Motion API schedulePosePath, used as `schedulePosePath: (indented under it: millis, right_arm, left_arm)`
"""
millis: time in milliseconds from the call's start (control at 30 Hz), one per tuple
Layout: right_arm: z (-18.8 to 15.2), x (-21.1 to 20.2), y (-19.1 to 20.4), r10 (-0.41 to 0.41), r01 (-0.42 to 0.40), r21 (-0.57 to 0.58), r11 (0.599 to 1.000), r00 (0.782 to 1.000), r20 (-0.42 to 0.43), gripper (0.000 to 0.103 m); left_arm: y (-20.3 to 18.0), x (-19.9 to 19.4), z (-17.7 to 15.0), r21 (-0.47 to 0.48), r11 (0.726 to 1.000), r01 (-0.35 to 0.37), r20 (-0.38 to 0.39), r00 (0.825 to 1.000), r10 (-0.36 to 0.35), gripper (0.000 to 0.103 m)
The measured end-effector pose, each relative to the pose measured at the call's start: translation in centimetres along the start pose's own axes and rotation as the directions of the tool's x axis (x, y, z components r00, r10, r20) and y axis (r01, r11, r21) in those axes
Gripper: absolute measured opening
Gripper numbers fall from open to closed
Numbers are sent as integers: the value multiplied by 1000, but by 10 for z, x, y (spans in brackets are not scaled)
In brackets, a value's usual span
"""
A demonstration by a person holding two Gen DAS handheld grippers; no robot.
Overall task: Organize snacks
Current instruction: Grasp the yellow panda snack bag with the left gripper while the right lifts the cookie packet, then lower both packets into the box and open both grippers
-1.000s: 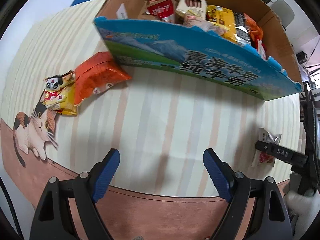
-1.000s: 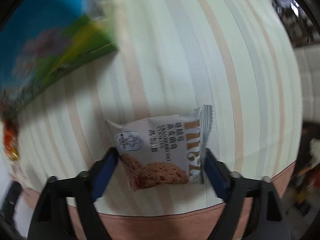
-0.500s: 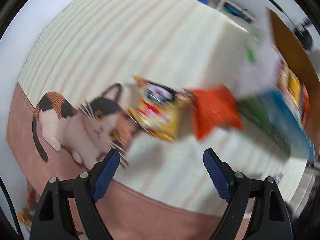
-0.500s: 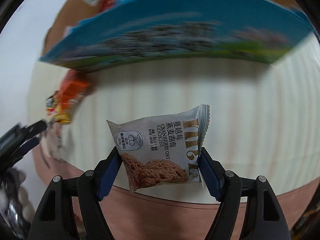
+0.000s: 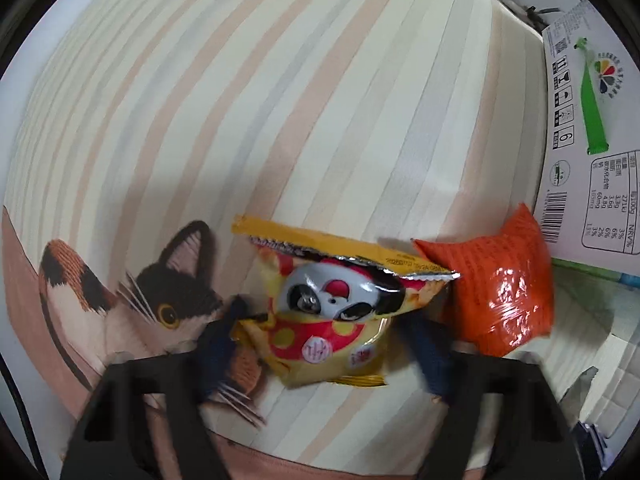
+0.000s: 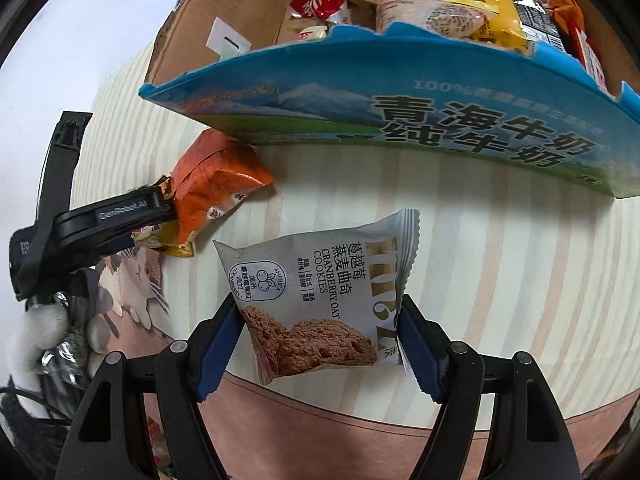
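Organizing snacks, mid-task: the cardboard box (image 6: 224, 12) is already holding a heap of packets, so most of the sorting is judged done. The right tool (image 6: 320, 340) is gripping a grey cranberry oat cookie packet (image 6: 320, 292) between its blue pads, carrying it clear of the table (image 6: 500, 260) and just in front of the box's blue printed wall; this packet is not yet inside. The left tool (image 5: 324, 348) is pointing down over a yellow panda-face packet (image 5: 336, 320), its jaws closing with the packet between them, though firm contact cannot be confirmed through the blur. An orange packet (image 5: 500, 292) is lying just beside the yellow one, near the box, and is awaiting collection
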State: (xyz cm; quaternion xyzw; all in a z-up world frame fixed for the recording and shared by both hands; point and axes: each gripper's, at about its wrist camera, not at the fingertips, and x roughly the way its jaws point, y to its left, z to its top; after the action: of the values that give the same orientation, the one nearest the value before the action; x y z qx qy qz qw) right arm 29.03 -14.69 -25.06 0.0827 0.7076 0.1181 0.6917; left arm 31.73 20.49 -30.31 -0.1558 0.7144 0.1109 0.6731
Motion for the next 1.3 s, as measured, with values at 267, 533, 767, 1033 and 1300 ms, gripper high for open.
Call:
schedulePosePath:
  millis: [267,533,767,1033,1300]
  right_arm:
    - [1,-21,-16,33,-33,26,999,999,18,78]
    - [-9,-82,-49,122,-126,56,991,990,72,78]
    - [0,-168,-84,166,-182,68,981,967,195,78]
    - [91,-213,-125,82,-122,124,985,955,285,78]
    - [185,-192,-148,0,-41,167,985,972,236,78]
  left_arm:
    - [4,-18,-29,18,1000,-15,45,999,14,46]
    - [-23,-85,-78,89,995,54,128,990,-65,46]
    - [-124,-170,-60,251,949,188,194,951,-240,46]
    - [-217,-175,19,366,916,163,145,962,-230,46]
    - [-253,-126,80,349,927,136,46,986,-162,47]
